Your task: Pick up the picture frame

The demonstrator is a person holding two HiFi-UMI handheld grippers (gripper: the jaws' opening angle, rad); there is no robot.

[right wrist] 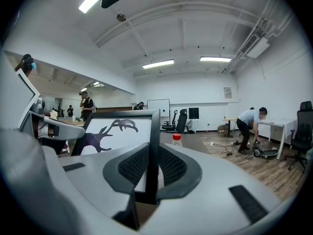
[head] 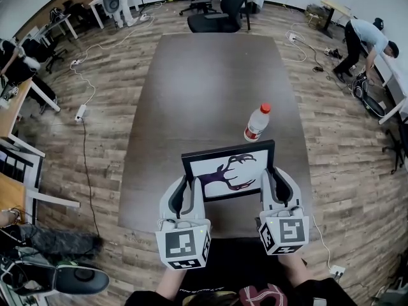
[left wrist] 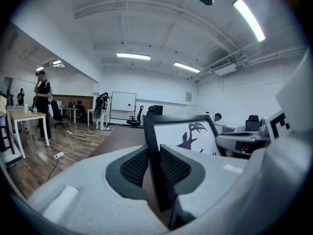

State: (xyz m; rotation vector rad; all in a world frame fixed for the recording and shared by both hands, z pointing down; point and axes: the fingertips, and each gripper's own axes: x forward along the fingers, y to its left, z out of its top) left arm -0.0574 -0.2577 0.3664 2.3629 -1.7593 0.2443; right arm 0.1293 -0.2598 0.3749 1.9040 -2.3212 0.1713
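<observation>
A black picture frame [head: 228, 171] with a dark antler drawing on white stands tilted above the near end of the brown table [head: 210, 88]. My left gripper [head: 189, 196] is shut on the picture frame's left edge [left wrist: 152, 155], with the black bar pinched between the ribbed pads. On the opposite side my right gripper [head: 271, 187] is shut on the right edge [right wrist: 153, 151] in the same way. Both grippers point away from me and slightly down.
A plastic bottle [head: 257, 122] with a red cap stands on the table just behind the frame. Office chairs [head: 220, 8] sit at the table's far end. A person [head: 366, 43] bends over at the right wall, and cables run across the wooden floor.
</observation>
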